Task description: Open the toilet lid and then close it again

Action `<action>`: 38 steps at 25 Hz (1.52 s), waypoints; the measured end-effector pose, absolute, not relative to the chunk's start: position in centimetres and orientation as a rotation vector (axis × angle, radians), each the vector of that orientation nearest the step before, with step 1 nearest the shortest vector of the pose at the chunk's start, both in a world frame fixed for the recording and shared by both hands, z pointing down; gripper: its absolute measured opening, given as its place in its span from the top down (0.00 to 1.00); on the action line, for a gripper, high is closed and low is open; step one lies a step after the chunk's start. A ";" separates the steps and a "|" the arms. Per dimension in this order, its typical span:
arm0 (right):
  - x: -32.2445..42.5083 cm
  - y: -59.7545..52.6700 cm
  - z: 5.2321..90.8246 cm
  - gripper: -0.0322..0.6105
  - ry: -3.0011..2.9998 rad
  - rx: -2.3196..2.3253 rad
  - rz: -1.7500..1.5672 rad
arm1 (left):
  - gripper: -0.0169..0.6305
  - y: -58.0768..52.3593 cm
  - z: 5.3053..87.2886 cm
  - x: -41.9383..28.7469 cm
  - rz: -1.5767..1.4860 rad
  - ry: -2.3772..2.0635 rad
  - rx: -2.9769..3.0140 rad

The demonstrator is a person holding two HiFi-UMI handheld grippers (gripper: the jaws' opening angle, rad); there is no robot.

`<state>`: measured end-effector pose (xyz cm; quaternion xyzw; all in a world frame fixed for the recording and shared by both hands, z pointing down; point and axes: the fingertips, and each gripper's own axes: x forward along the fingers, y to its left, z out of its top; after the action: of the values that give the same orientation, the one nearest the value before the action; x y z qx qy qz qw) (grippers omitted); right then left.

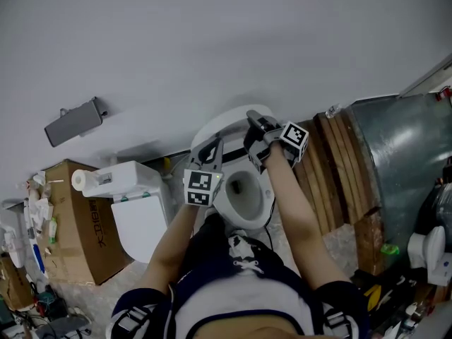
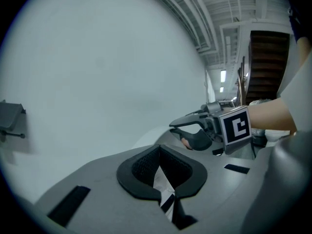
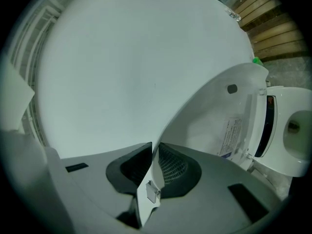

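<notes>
Opening looks mostly done: the toilet lid (image 3: 214, 111) is held raised over the bowl (image 1: 244, 189), its edge pinched in the right gripper (image 3: 155, 167), whose jaws are barely parted, the left gripper (image 2: 163, 172) is kept shut and empty above the bowl, and closing is yet to be done.

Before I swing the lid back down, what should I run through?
1. Right gripper clamped on lid: ok, edge between its jaws.
2. Left gripper clamped on lid: ok, white edge between shut jaws.
3. Lid lifted off seat: ok.
4. Seat free of objects: ok in head view.
5. Lid touching wall behind: cannot tell.
6. Second toilet at left, apart from lid's path: ok.
</notes>
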<state>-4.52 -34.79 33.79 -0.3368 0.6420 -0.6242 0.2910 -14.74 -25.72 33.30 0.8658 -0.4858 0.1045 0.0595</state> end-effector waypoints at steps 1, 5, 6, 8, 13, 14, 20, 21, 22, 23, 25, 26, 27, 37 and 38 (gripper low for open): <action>-4.5 -34.6 33.8 0.89 1.714 -0.894 -1.665 | 0.96 -25.8 33.5 -14.8 0.345 -1.498 2.608; -4.3 -33.9 33.8 0.89 1.724 -0.881 -1.655 | 0.96 -25.8 33.5 -15.5 0.387 -1.580 2.565; -4.2 -33.7 33.9 0.89 1.723 -0.881 -1.655 | 0.96 -25.7 33.5 -15.5 0.414 -1.596 2.570; -4.0 -33.2 33.9 0.89 1.721 -0.880 -1.657 | 0.91 -25.5 33.8 -15.4 0.519 -1.622 2.595; -4.1 -32.7 34.2 0.89 1.735 -0.880 -1.660 | 0.76 -25.3 34.8 -15.0 0.843 -1.680 2.660; -4.1 -32.5 34.3 0.89 1.737 -0.880 -1.661 | 0.75 -25.4 35.0 -15.0 0.885 -1.685 2.665; -3.3 -30.8 34.5 0.89 1.751 -0.892 -1.658 | 0.73 -24.9 35.5 -14.1 1.028 -1.678 2.662; -3.2 -30.4 34.6 0.89 1.757 -0.893 -1.657 | 0.71 -24.8 35.5 -14.1 1.044 -1.677 2.662; -3.1 -30.1 34.6 0.89 1.764 -0.893 -1.657 | 0.70 -24.7 35.5 -14.0 1.058 -1.672 2.661; -2.9 -29.8 34.7 0.89 1.770 -0.893 -1.656 | 0.70 -24.6 35.6 -13.9 1.073 -1.663 2.661; -2.6 -29.1 34.9 0.89 1.785 -0.903 -1.651 | 0.70 -24.3 36.0 -13.5 1.097 -1.636 2.658; -2.4 -28.8 35.0 0.89 1.792 -0.913 -1.648 | 0.70 -24.1 36.2 -13.3 1.106 -1.618 2.655; -2.3 -28.5 35.1 0.89 1.800 -0.925 -1.645 | 0.70 -23.9 36.5 -13.1 1.111 -1.600 2.652; -1.4 -25.3 36.1 0.89 1.820 -0.928 -1.663 | 0.69 -22.0 37.8 -11.6 1.182 -1.532 2.650; -1.4 -24.9 36.3 0.89 1.818 -0.921 -1.669 | 0.68 -21.7 38.0 -11.4 1.190 -1.522 2.650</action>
<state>-1.35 -24.94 36.25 -0.3384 0.6681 -0.6133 0.2510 -11.44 -21.69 37.97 0.8061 -0.4631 0.3618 -0.0690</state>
